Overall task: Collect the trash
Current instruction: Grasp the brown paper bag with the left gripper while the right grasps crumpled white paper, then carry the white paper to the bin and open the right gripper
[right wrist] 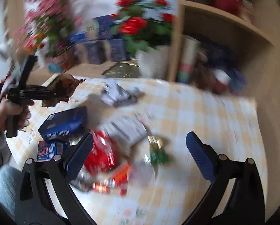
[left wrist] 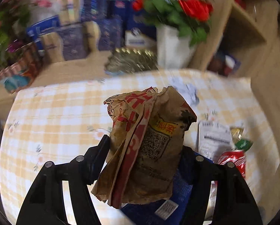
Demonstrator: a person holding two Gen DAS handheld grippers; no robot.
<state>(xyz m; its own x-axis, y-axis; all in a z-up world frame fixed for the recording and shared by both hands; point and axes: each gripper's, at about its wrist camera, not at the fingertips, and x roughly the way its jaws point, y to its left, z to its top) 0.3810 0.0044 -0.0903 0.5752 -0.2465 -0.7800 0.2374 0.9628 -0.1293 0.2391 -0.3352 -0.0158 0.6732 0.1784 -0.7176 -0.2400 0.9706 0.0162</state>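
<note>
Now pinching brown paper bag (left wrist: 145, 146) upright between left fingers (left wrist: 102, 150); right fingers (right wrist: 80, 155) spread, straddling red can (right wrist: 100, 155) beside blue box (right wrist: 65, 123).

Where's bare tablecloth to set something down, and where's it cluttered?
Free: the tablecloth left of the paper bag, and the patch past the right gripper, toward the shelf unit. Crowded: around the red can, receipt and blue box.
</note>
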